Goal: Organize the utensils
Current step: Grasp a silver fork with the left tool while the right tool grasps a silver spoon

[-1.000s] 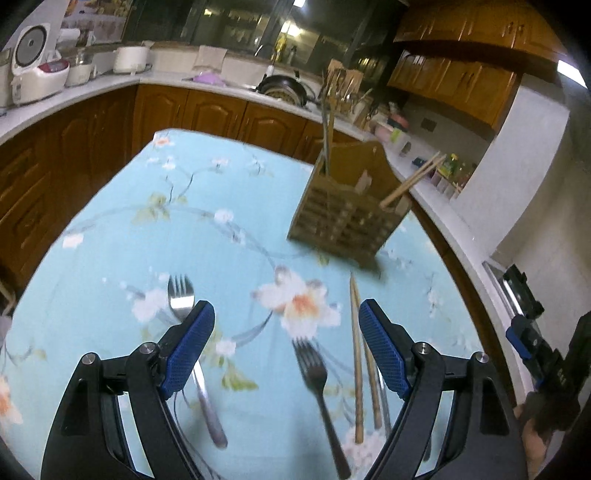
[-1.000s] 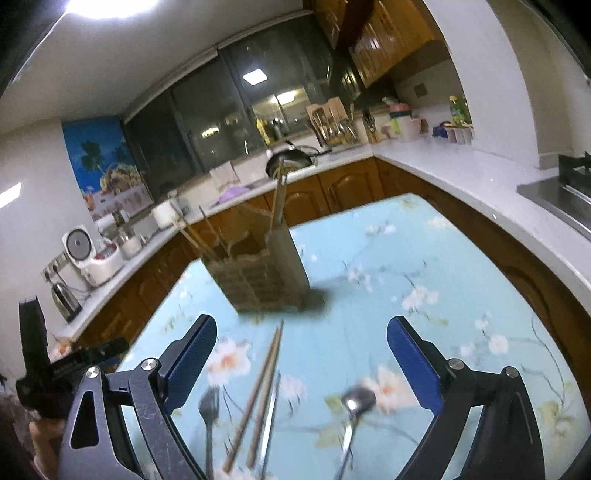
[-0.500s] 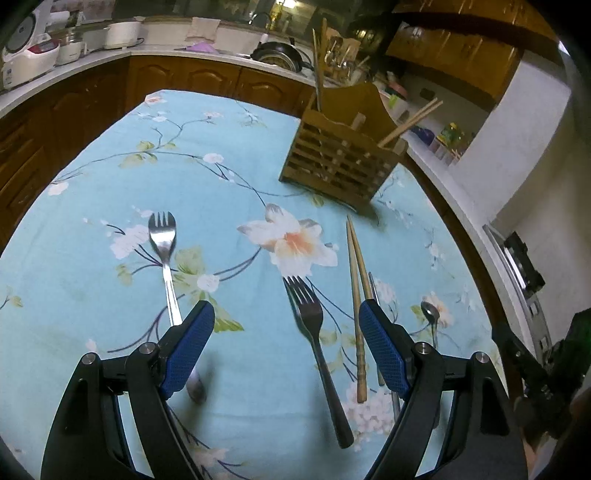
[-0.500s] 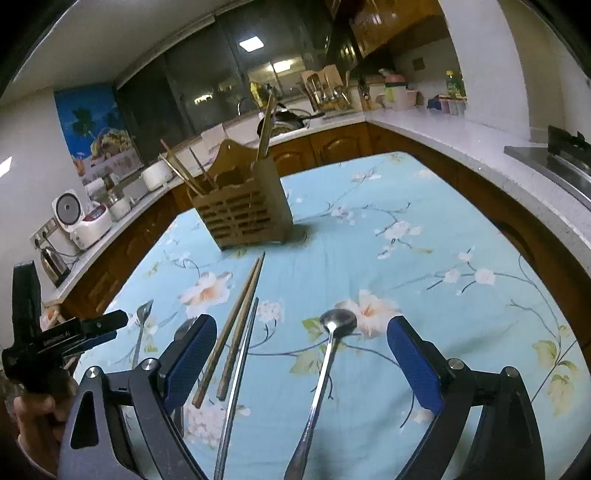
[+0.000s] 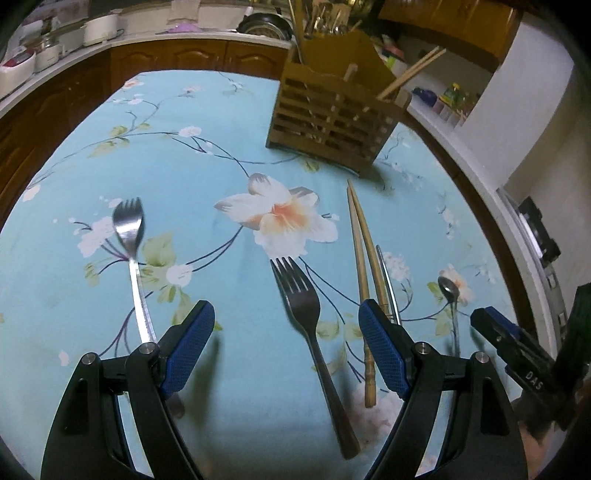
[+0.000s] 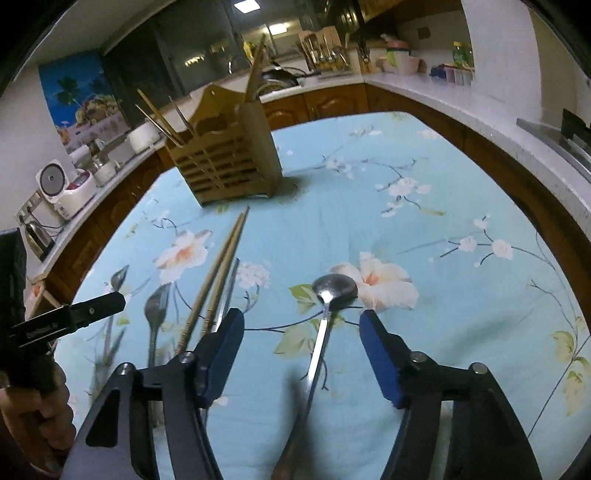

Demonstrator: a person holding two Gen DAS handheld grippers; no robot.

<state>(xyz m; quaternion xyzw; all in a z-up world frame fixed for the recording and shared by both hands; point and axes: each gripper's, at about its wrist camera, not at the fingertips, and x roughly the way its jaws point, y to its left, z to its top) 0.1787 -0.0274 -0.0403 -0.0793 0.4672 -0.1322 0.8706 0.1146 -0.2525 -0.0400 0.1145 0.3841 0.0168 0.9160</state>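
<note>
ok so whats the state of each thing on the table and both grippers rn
spoon: flat on cloth, between right gripper's pads, untouched
dark fork: flat, between left gripper's pads, untouched
silver fork: flat, free
chopsticks: lying side by side, free
holder: upright, chopsticks standing in it
left gripper: open, empty
right gripper: closing, pads not yet on spoon

I see a table (image 6: pixel 424 229) under blue floral cloth, ringed by brown wooden cabinets (image 6: pixel 332 105) with a pale countertop (image 6: pixel 480 107). Dark windows (image 6: pixel 207 59) reflect ceiling lights (image 6: pixel 244 5); a tropical poster (image 6: pixel 79 99) hangs on the white wall.
</note>
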